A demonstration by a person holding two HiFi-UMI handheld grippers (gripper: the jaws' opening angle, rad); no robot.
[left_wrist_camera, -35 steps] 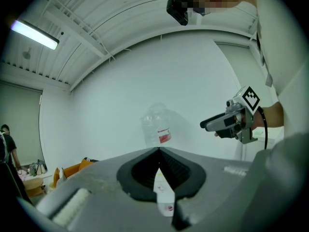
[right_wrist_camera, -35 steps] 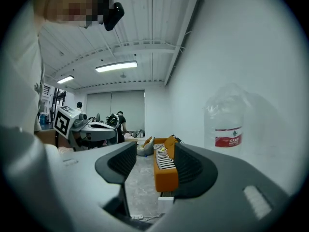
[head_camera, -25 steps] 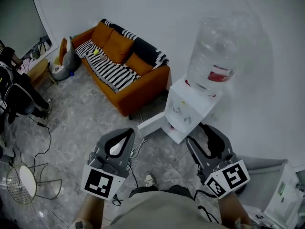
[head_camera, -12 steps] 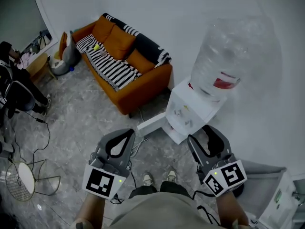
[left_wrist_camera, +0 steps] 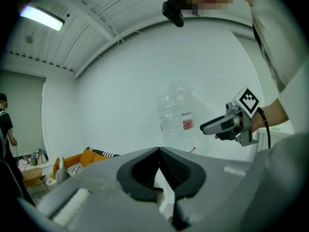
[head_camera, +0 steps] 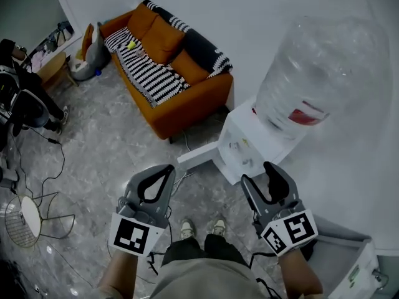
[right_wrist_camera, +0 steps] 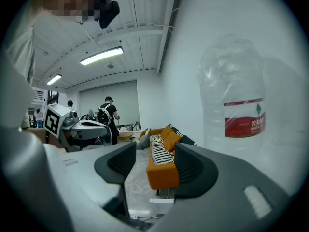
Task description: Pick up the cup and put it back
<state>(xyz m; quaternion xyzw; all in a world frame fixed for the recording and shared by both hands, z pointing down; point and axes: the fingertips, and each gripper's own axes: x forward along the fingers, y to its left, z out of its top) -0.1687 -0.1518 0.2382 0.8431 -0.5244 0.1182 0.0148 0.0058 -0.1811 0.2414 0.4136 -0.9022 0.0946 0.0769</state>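
Head view shows the left gripper [head_camera: 167, 169] with tips pressed together, empty, and the right gripper [head_camera: 257, 173] spread, empty, both near the water dispenser [head_camera: 246, 143]. Where the cup lies I cannot tell.

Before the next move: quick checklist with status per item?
1. Cup located: not ok. No cup shows in any view.
2. Right gripper ready to grasp: ok. Jaws apart, nothing between them.
3. Left gripper ready to grasp: not ok. Jaw tips together, nothing held.
4. Water dispenser in front of both grippers: ok. Neither gripper touches it.
5. Cup on or in the dispenser: cannot tell. Its front recess is too small to read.
6. Bystanders clear: ok. The person stands across the room.
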